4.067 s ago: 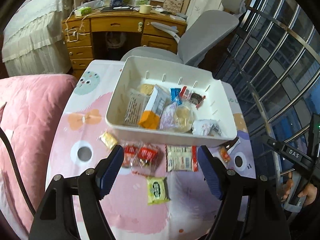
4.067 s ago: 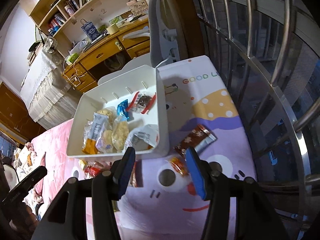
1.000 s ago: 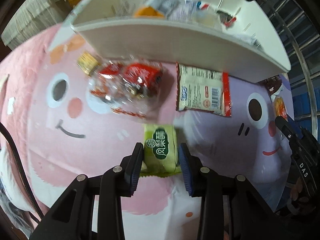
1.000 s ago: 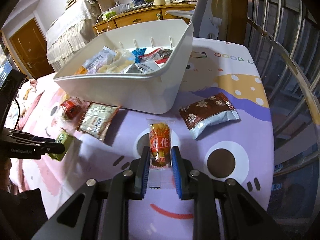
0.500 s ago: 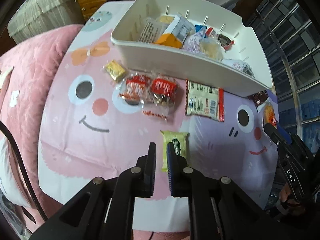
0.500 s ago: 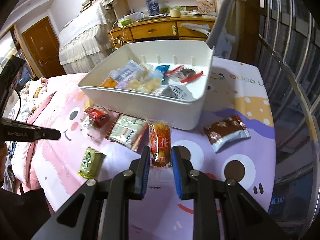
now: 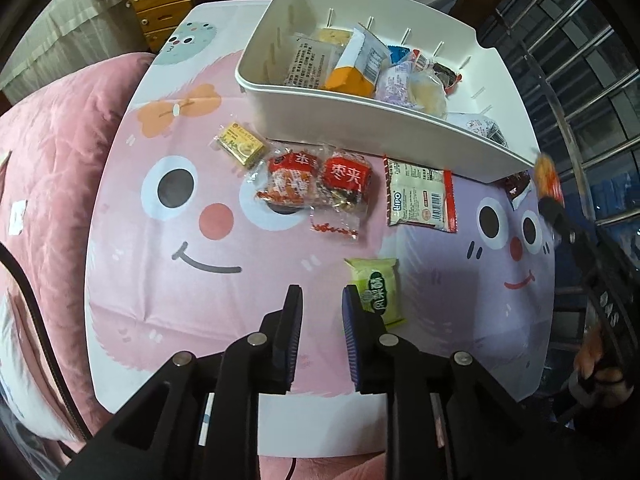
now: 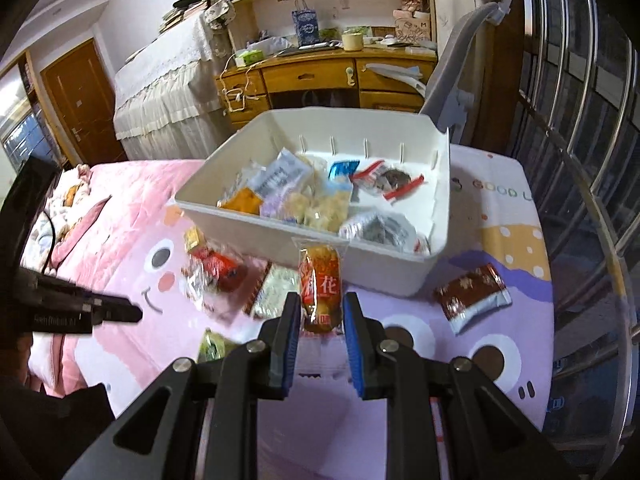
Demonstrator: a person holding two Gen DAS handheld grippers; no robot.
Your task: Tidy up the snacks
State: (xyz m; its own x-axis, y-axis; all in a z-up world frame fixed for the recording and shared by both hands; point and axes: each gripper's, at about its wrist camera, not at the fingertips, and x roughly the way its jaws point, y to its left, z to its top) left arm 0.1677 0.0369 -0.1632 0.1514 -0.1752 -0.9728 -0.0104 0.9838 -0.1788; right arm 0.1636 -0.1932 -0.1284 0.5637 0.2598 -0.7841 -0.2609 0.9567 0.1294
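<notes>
- Holding an orange-and-red snack sachet in clear wrap (image 8: 320, 286), the right hand-held gripper (image 8: 320, 316) has its blue pads clamped on the sachet's lower half; the packet stands upright between the jaws, long axis running away from the wrist.
- Sachet is clear of the cartoon-print tabletop (image 8: 500, 360) and sits just short of the near wall of the white plastic bin (image 8: 400, 280), which lies straight ahead and slightly beyond. Judgement: the coming move turns on carrying it forward over that near rim, then letting go.
- Bin already holds a loose pile of wrapped snacks; free floor shows at its right end.
- Left hand-held gripper (image 7: 320, 304) points steeply down with its jaws only a narrow gap apart and nothing between them; they have just been parting slightly after a closure that took nothing.
- Pale green flat biscuit packet (image 7: 376, 292) lies on the tabletop just right of the left hand-held gripper's right finger, beside it, not inside the gap. Long axis runs roughly towards the bin. Left hand is much the nearer to it.
- Judgement: a retry needs a shift to the right and wider jaws.
- Still out on the tabletop: white-and-red rectangular wafer packet (image 7: 420, 198), twin red sweets in a clear bag (image 7: 316, 178), small yellow foil cube (image 7: 240, 144), brown-and-silver pouch (image 8: 472, 296).
</notes>
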